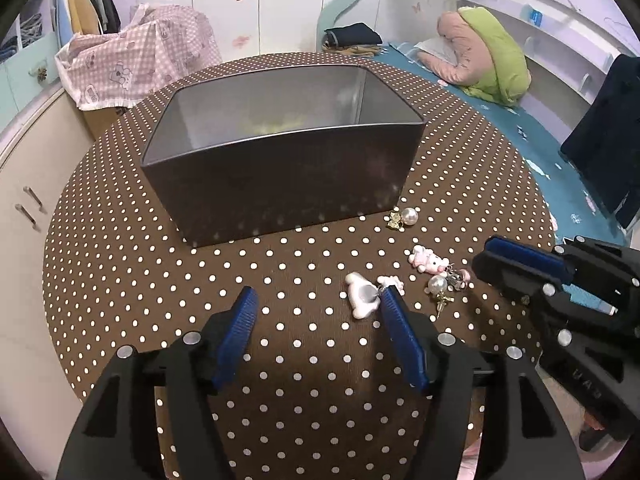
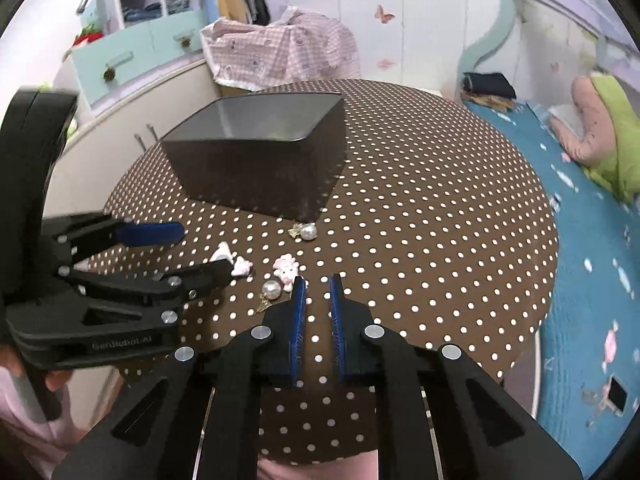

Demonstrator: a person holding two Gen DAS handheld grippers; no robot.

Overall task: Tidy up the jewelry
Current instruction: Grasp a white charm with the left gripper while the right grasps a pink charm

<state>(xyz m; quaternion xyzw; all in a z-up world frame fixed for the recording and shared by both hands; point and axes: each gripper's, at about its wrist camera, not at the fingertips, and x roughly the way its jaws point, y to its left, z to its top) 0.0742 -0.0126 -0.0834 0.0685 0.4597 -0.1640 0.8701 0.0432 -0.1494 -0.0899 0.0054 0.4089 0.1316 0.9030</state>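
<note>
Two grippers over polka-dot table (image 1: 120, 264) | left gripper (image 1: 316, 304) wide open, empty, right fingertip beside white charm (image 1: 362, 296) | right gripper (image 2: 318, 284) narrowly open, empty, pearl earring (image 2: 270, 290) just left | tin box (image 1: 280, 148) beyond.

2 wrist views, close, sharing tin (image 1: 280, 152)
</note>
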